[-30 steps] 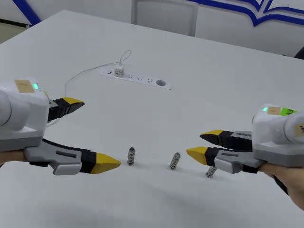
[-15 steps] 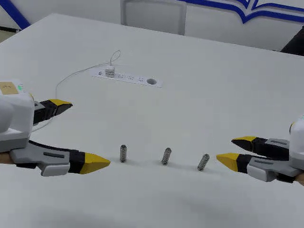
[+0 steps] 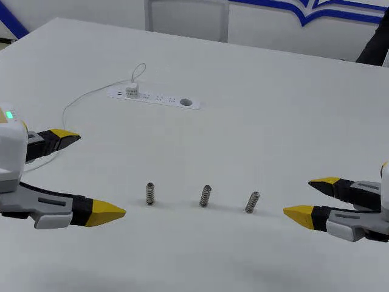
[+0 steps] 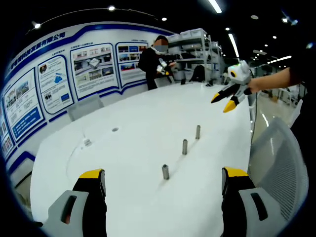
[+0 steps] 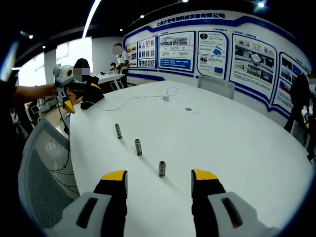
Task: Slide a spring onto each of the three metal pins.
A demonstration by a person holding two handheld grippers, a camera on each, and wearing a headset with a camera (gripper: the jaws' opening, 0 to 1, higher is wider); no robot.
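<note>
- We hold the left claw, a white-and-grey body with black, yellow-tipped jaws, over the white tabletop. Its jaws are spread wide and hold nothing.
- Just ahead of its lower yellow tip, and clear of it, a small grey metal coil spring stands upright on the tabletop.
- Farther along the same line from this claw stands the second coil spring, also upright and apart from the first.
- The right claw, built like the other, faces the left one. Its jaws are parted by a much narrower gap and are likewise empty.
- Nearest its tips, with bare tabletop between, is the third coil spring, which leans slightly.
- We see the three springs in one evenly spaced row between the two claws, touching neither.
- In the right gripper view the same row runs away from the jaws toward the left claw.
- Beyond the row, well away from both claws, a long white power strip lies flat with a small white plug seated in it.
- A thin white cable loops from the plug and curves back toward the left claw's side.
- At the tabletop's far edge stands a grey chair back.
</note>
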